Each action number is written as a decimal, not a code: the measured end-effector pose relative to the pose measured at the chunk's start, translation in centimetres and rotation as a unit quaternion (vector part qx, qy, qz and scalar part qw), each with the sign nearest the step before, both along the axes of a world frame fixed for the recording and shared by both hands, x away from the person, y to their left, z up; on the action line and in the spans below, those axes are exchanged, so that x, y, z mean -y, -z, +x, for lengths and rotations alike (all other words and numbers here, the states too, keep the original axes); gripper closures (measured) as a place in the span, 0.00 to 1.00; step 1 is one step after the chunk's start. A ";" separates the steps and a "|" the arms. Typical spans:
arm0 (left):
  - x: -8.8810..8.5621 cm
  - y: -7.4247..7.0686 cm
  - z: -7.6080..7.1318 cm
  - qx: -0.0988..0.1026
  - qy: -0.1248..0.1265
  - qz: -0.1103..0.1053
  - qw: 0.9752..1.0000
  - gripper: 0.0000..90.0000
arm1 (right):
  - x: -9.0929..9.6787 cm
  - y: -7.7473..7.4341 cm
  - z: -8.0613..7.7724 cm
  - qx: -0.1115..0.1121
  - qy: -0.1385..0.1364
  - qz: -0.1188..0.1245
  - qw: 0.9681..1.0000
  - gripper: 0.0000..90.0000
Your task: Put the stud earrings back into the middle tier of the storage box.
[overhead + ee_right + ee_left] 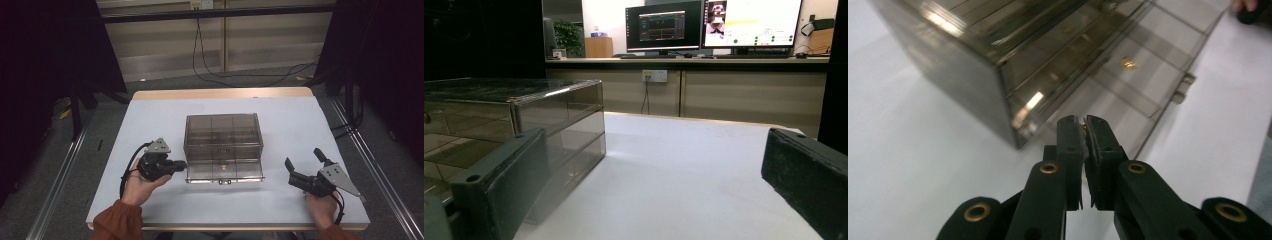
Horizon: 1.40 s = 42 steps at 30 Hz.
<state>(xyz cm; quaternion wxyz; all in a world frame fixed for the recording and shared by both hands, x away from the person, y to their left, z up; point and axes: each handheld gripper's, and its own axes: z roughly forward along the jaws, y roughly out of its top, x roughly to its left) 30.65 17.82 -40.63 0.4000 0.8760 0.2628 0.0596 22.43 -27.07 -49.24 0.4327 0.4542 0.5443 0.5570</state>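
Observation:
A smoky clear drawer box [223, 135] stands in the middle of the white table. Its bottom drawer [225, 173] is pulled out a little, and a small gold piece [223, 166] lies inside it. My left gripper [183, 164] is shut, with its tips beside the box's front left corner. In the left gripper view the left gripper [1084, 124] has its jaws pressed together just short of the box [998, 45], and the gold piece [1129, 62] lies farther off. My right gripper [303, 159] rests wide open at the box's right. Between the right gripper's [654, 190] jaws is bare table, with the box [524, 120] at left.
The white table top [150, 120] has free room on both sides of the box and behind it. A small handle [224, 182] juts from the drawer front. Cables [210, 75] lie on the floor beyond the far edge. Monitors [664, 25] stand on a desk in the background.

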 end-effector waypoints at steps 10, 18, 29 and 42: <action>3.0 -0.6 0.0 0.007 0.041 0.005 0.999 0.96 | 0.0 0.0 0.0 0.001 -0.001 -0.001 1.000 0.00; 5.2 -1.2 0.2 0.012 0.071 0.018 0.997 0.96 | 0.0 0.0 0.0 0.000 -0.001 -0.001 1.000 0.00; 7.3 -1.3 0.9 0.007 0.092 0.034 0.995 0.96 | 0.0 0.0 0.0 0.000 0.000 -0.002 1.000 0.00; 10.3 -1.5 1.5 0.004 0.121 0.084 0.989 0.96 | 0.0 0.0 0.0 0.001 -0.001 -0.001 1.000 0.00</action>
